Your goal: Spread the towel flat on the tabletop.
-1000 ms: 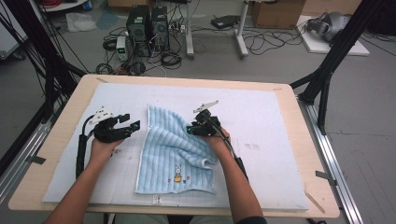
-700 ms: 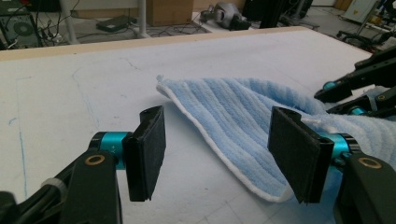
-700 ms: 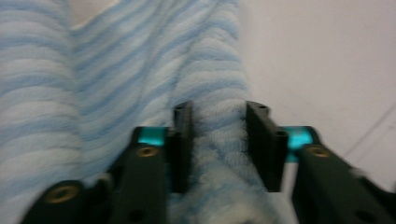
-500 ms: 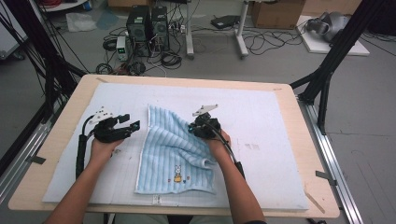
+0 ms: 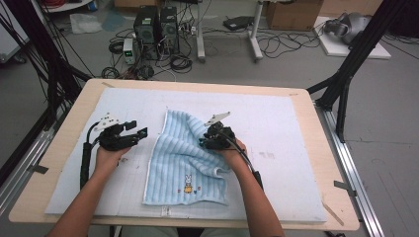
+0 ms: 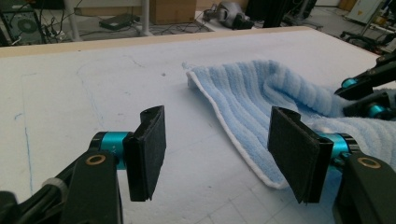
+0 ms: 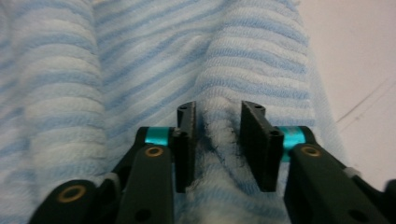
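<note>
- High view: one blue striped towel point(image 5: 185, 163) lies on the white mat point(image 5: 296, 128) of the table point(image 5: 64, 148), between two grippers. The left gripper point(image 5: 141, 133) sits just left of it, while the right gripper point(image 5: 203, 142) rests on its right side.
- Left gripper view: two pads point(image 6: 149, 149) stand wide apart over bare mat, the towel's edge just beside.
- Right gripper view: the jaws have just been opening; a raised fold of towel sits between them, the pads no longer pinching it.
</note>
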`<state>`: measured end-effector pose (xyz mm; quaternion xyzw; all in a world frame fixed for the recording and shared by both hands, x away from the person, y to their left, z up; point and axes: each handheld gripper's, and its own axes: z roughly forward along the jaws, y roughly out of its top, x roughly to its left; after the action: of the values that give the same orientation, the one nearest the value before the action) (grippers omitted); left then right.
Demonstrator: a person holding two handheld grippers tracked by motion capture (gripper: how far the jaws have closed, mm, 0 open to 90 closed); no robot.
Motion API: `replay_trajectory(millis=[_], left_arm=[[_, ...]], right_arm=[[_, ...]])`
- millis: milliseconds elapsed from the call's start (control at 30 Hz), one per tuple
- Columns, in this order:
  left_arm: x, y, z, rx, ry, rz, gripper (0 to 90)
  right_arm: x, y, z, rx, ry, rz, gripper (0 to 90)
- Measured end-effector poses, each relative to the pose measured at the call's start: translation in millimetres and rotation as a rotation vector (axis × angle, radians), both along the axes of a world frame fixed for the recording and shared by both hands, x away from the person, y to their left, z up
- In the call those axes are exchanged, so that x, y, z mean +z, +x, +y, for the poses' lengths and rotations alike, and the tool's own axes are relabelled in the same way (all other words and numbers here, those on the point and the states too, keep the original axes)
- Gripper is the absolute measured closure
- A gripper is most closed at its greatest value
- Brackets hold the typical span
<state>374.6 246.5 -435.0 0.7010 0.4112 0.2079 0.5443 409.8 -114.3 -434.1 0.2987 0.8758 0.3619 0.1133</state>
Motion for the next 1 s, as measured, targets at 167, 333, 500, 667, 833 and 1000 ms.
replay_trajectory(millis=[167, 333, 500, 667, 833, 1000], left_arm=[[-0.2, 0.0, -0.7, 0.001, -0.002, -0.001, 37.6], [-0.8, 0.3, -2.2, -0.002, 0.002, -0.003, 37.6], [-0.9, 0.4, -2.4, -0.003, 0.002, -0.001, 37.6], [-1.4, 0.3, -2.1, 0.000, 0.001, 0.006, 37.5], [-1.5, -0.1, -4.7, -0.005, 0.005, 0.007, 37.5], [-2.8, 0.4, -6.6, -0.016, 0.011, 0.009, 37.6]], right_arm=[[15.9, 5.7, -25.0, -0.065, 0.227, 0.021, 56.7], [21.7, 14.5, -49.6, -0.313, 0.161, -0.046, 57.4], [-0.5, 22.4, -36.0, -0.302, 0.013, 0.038, 54.3], [-2.8, 22.7, -30.0, -0.227, -0.031, 0.039, 83.6], [12.5, 39.1, -34.5, -0.317, -0.139, -0.113, 84.3], [27.5, 61.7, -47.2, -0.477, -0.224, -0.278, 84.2]])
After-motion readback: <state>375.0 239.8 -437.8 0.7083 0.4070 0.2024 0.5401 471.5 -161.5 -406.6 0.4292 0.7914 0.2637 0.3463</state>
